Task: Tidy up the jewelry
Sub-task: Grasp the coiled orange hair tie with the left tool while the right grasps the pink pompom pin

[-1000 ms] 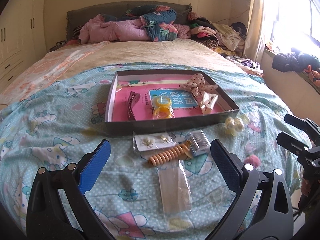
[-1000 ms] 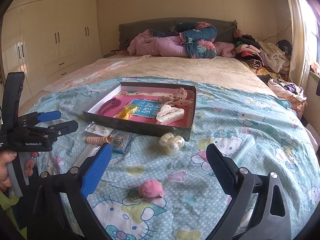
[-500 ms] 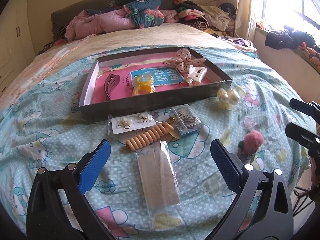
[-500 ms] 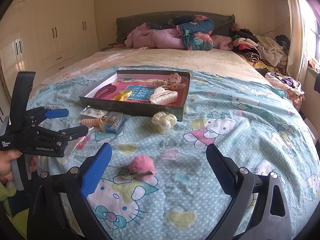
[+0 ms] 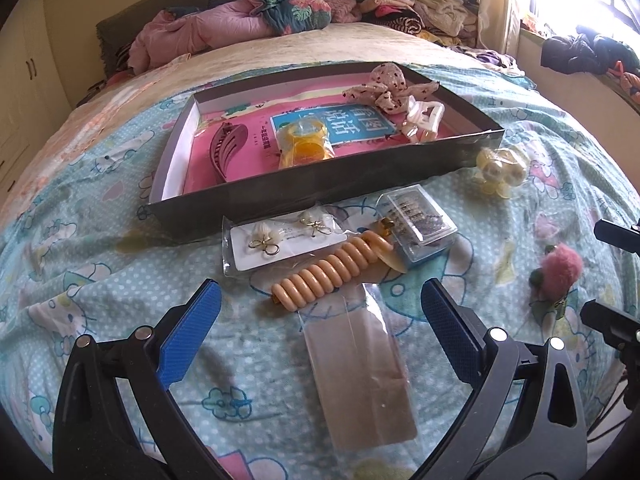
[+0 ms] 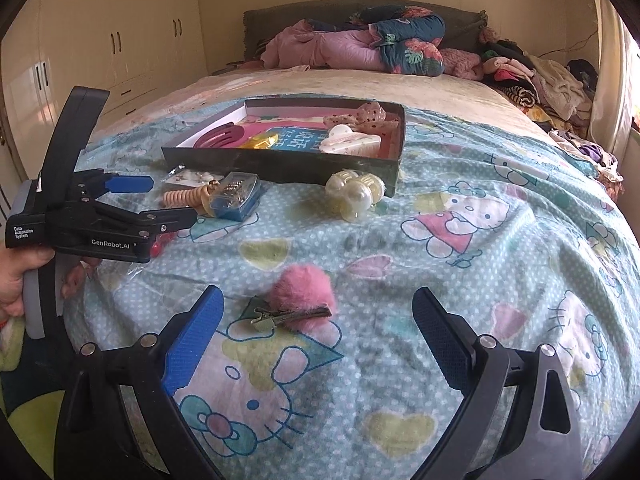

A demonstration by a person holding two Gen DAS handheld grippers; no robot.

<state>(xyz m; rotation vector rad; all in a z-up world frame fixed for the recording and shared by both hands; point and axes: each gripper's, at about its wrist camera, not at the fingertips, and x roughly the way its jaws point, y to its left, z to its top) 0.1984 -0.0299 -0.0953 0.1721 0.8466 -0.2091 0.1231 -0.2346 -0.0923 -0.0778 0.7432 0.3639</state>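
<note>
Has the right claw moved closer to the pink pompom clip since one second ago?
Yes. In the right wrist view the right claw has come forward and down: the pink pompom clip on the bedspread now lies just ahead of its open fingers.

Cartoon-cat bedspread [image 6: 460, 248], rumpled pink quilt [image 6: 320, 50] by headboard, clothes heap [image 6: 536, 80] (window side), cream wardrobes [image 6: 100, 56]

Right gripper [image 5: 616, 276]: in the left wrist view only its finger tips show, the rest cut off by the right edge.
Clear box [image 5: 418, 222]: contents too small to identify.
Earring card [image 5: 286, 240]: printed text unreadable.
Hand [image 6: 16, 280]: cut off by the left edge.
Red item [image 6: 160, 244]: mostly hidden behind the left gripper [image 6: 168, 200].
Tray [image 6: 280, 164]: near wall hides part of its floor.
</note>
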